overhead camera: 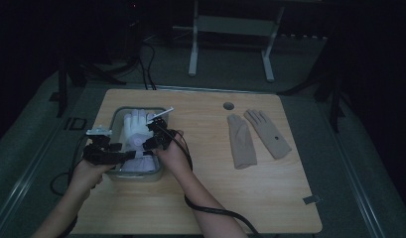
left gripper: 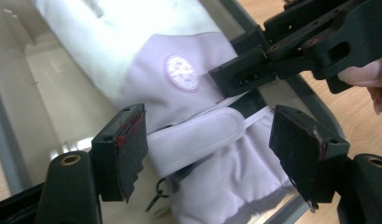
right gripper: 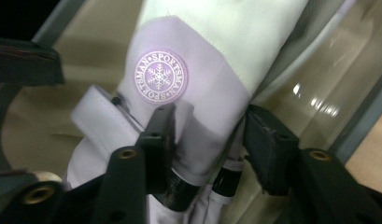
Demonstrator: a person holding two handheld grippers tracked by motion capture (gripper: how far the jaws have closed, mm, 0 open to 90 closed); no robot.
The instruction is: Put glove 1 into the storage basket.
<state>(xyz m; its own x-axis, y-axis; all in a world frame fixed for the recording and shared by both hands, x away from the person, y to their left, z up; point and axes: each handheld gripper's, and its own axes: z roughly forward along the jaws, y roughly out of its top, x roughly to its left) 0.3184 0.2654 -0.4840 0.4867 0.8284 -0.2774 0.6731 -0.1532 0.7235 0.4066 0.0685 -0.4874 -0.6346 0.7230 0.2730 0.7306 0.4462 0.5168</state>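
A round "SPORTSMAN" snowflake badge (right gripper: 160, 77) marks the white-and-lilac ski glove (overhead camera: 136, 130), strapped at its cuff, lying in a clear tray (overhead camera: 117, 115) on the wooden table (overhead camera: 210, 148), the left gripper (left gripper: 209, 151) open astride the cuff, the right gripper (right gripper: 209, 140) open around the wrist.

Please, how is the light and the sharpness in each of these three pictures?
High view: dim, surroundings nearly black, white glove palest. Left gripper view: brighter, glove's upper part washed out, left tool fairly sharp. Right gripper view: snowflake badge sharp, glare spots on the clear box wall, right tool soft.
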